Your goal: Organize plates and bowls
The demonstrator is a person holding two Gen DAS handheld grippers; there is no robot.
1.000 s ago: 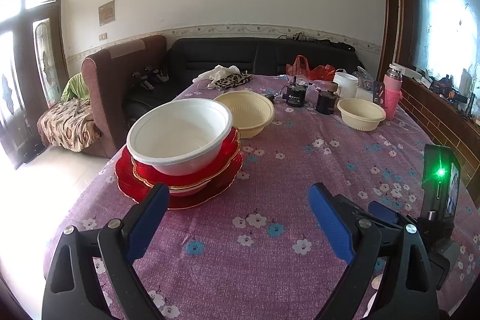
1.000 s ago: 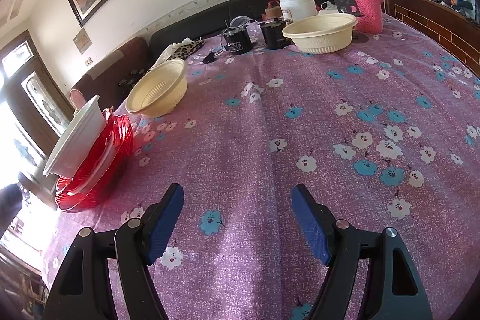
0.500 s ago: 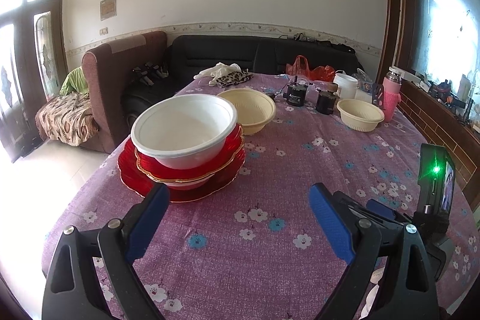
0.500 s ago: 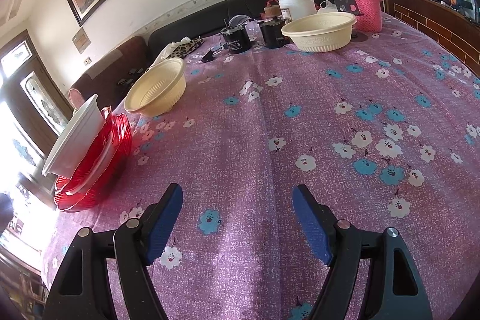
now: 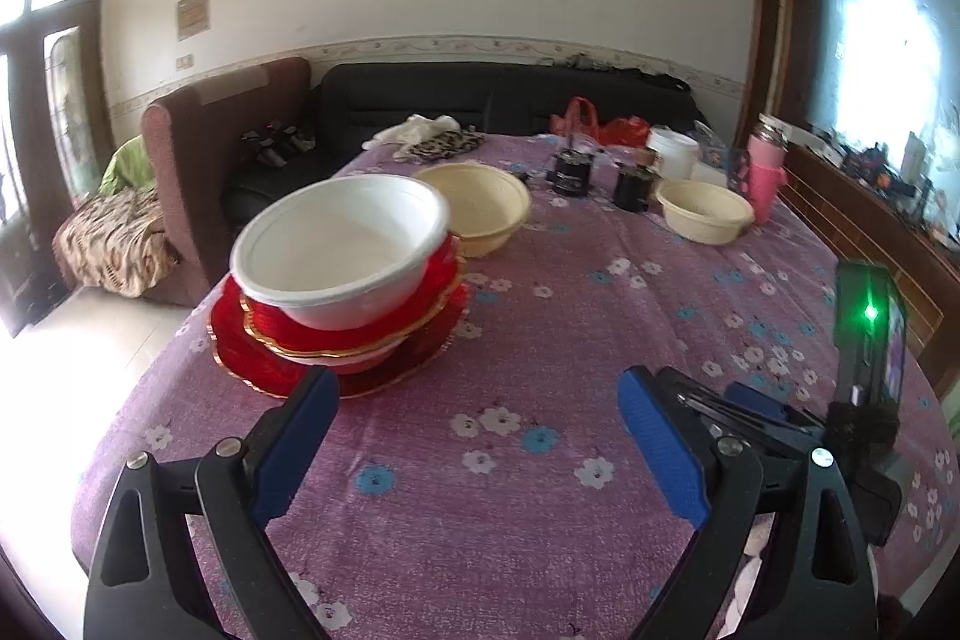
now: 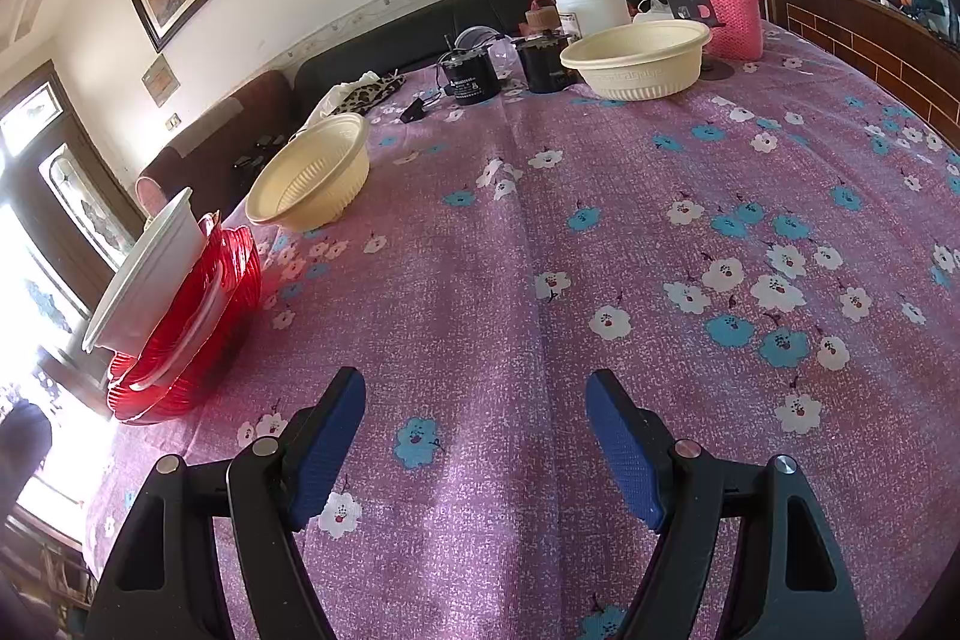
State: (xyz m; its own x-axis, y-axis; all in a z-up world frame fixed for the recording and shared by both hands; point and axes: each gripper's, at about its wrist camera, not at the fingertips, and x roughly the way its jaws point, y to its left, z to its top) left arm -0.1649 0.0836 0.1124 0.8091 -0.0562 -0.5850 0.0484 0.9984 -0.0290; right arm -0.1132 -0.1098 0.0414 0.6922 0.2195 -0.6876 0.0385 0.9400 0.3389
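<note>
The left tongs (image 5: 474, 400) stand wide open with nothing between the blue pads, hovering low over the tabletop (image 5: 540, 490). The right tongs (image 6: 474, 400) are just as wide apart and equally empty, over the flowered cloth.

Over the last second the left view has shifted: the stack at its left sits larger and nearer the left pad, and the frame is slightly blurred, so the left tongs appear to be moving toward it. The right view is almost unchanged, so that hand seems to be waiting.

The stack is a white bowl (image 5: 342, 250) resting tilted on red plates (image 5: 336, 346), with a pale rim showing between the red layers; what that rim belongs to I cannot tell. From the right wrist, the same white bowl (image 6: 144, 268) and red plates (image 6: 192, 328) lie far to the left, near the tabletop edge.

Just behind the stack stands a cream bowl (image 5: 480, 208), apart from the pile. A second cream bowl (image 5: 705, 217) sits well away on the far right, near a pink flask (image 5: 765, 172), a white tub (image 5: 675, 151) and two dark jars (image 5: 573, 169).

My reading: the stack is partly built, the two cream bowls are still loose, and the left hand is lining up on the pile or on the cream bowl behind it. The white bowl's tilt suggests it could slide if nudged.
</note>
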